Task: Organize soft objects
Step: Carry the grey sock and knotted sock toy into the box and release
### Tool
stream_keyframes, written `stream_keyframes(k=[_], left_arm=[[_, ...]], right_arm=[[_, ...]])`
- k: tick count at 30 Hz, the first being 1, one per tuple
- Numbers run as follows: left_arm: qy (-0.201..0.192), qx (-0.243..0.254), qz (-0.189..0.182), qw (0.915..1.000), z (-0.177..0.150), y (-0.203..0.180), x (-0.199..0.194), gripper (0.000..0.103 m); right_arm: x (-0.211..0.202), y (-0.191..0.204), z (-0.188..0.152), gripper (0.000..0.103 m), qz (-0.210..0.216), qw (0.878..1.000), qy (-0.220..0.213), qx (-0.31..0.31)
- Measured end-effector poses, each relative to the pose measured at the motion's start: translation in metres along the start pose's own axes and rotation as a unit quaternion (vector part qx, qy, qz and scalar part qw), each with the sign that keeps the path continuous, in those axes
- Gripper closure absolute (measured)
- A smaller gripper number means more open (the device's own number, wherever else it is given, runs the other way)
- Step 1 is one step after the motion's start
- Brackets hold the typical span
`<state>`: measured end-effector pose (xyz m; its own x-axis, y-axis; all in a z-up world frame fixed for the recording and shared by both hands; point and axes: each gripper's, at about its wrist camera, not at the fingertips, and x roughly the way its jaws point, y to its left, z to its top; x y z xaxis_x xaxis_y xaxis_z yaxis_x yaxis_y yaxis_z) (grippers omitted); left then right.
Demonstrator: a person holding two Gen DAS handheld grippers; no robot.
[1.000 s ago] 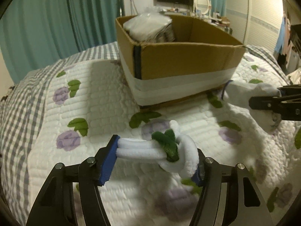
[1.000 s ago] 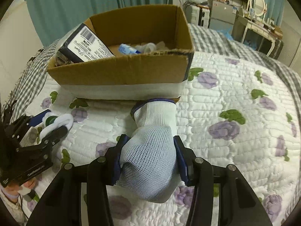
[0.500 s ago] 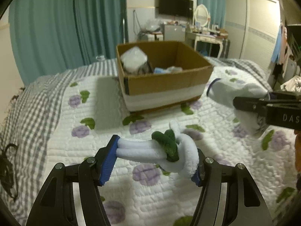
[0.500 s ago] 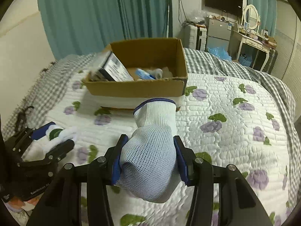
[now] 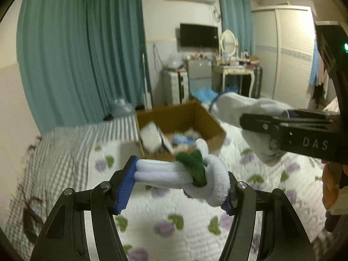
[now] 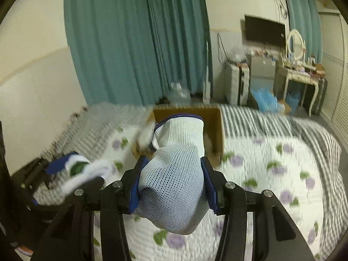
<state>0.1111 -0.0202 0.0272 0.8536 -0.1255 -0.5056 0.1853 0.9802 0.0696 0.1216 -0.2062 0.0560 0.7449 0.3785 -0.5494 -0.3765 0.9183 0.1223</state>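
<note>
My left gripper is shut on a knotted white and green sock bundle and holds it high above the bed. My right gripper is shut on a white mesh glove with a blue cuff, also held high. The right gripper and its glove show at the right of the left wrist view. The left gripper with the sock bundle shows at the lower left of the right wrist view. An open cardboard box with several items inside sits on the bed ahead, below both grippers.
The bed has a white quilt with purple flowers and a grey checked blanket at its left and far side. Teal curtains, a dressing table and a wardrobe stand beyond the bed.
Both grippers have risen and pulled back from the box, still holding the sock bundle and the glove. The box looks smaller and farther away.
</note>
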Motion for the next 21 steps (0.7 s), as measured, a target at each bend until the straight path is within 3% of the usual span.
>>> stream_keyframes(k=[5, 11, 17, 21], left_arm=[[-0.043, 0.008, 0.008, 0.9990, 0.038, 0.003, 0.004, 0.039], [-0.047, -0.015, 0.012, 0.9987, 0.077, 0.022, 0.048, 0.039], [-0.035, -0.043, 0.021, 0.9983, 0.100, 0.044, 0.114, 0.039], [-0.031, -0.030, 0.043, 0.9982, 0.101, 0.046, 0.161, 0.039]], right_arm=[[-0.002, 0.005, 0.050, 0.055, 0.009, 0.999, -0.050, -0.020], [0.036, -0.003, 0.098, 0.055, 0.013, 0.997, -0.074, -0.022], [0.119, -0.028, 0.114, 0.055, 0.023, 0.999, -0.040, 0.003], [0.181, -0.045, 0.107, 0.055, 0.016, 1.000, -0.001, 0.013]])
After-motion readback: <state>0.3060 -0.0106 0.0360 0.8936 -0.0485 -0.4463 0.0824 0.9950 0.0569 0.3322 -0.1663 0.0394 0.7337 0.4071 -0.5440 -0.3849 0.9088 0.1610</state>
